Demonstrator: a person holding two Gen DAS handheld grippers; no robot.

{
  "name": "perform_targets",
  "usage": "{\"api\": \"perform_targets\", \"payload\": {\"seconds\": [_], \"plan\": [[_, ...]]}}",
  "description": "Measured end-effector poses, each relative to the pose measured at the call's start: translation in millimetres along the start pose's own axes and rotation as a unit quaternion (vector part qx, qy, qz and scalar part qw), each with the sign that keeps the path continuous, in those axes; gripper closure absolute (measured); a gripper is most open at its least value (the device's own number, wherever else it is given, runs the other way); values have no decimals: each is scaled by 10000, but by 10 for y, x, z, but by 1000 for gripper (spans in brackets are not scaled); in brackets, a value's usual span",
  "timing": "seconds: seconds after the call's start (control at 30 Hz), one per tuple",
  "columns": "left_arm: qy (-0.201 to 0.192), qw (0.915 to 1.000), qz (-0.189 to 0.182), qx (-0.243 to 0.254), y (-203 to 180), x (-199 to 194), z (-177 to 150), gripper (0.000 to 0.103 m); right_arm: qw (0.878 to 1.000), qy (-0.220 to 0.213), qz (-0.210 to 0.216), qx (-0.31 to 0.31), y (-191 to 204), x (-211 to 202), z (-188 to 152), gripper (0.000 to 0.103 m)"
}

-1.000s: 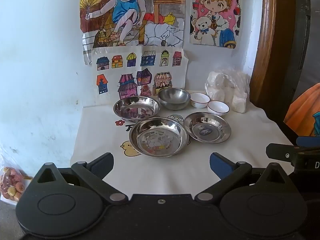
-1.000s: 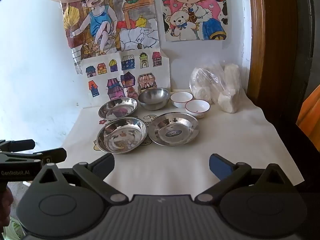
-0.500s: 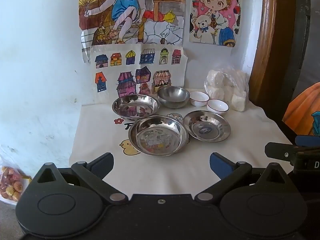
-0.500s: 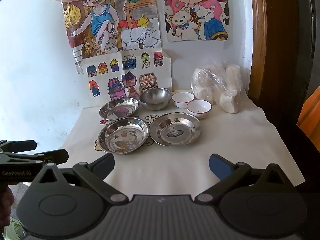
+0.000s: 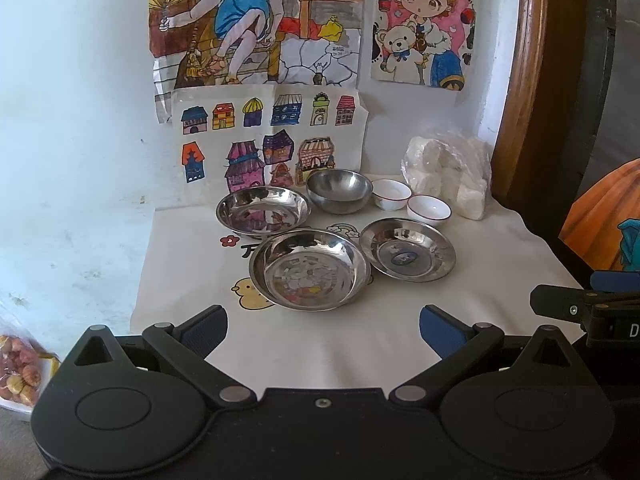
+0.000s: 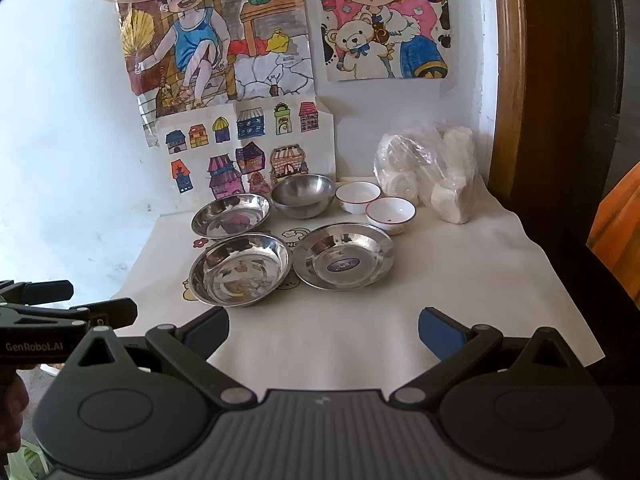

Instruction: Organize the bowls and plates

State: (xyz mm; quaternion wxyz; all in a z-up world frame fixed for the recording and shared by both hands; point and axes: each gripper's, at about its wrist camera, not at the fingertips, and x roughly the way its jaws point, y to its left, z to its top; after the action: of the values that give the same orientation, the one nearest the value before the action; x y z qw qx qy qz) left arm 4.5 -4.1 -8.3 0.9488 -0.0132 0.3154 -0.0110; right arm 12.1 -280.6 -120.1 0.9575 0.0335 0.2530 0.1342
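Three steel plates lie on the white cloth: a near one [image 5: 309, 274] [image 6: 240, 269], one to its right with a blue sticker [image 5: 407, 255] [image 6: 344, 262], and a far left one [image 5: 263, 211] [image 6: 231, 215]. Behind them stands a steel bowl [image 5: 339, 191] [image 6: 303, 195] and two small white bowls with red rims [image 5: 391, 194] [image 5: 429, 210] [image 6: 358, 197] [image 6: 391, 215]. My left gripper [image 5: 323, 326] is open, short of the near plate, holding nothing. My right gripper [image 6: 323, 328] is open too, empty, over the cloth's front part.
A clear bag of white lumps [image 5: 448, 176] [image 6: 432, 172] sits at the back right by a wooden frame [image 5: 520, 80]. Drawings [image 5: 256, 20] cover the wall behind. A bag of snacks [image 5: 18, 372] lies low at the left. The cloth's front edge [image 6: 560, 320] drops off.
Both grippers have edged slightly closer to the dishes; the dishes sit a little lower and larger in view. Nothing on the cloth has moved, and both grippers stay open.
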Motion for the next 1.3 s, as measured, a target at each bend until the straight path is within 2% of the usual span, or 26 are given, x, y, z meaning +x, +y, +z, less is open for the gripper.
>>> {"api": "perform_targets", "payload": {"seconds": [1.3], "plan": [[34,10000,-53,72,-30,-3,-28,1,10000,-4,-27,65,-62,-55,-16,0]]}}
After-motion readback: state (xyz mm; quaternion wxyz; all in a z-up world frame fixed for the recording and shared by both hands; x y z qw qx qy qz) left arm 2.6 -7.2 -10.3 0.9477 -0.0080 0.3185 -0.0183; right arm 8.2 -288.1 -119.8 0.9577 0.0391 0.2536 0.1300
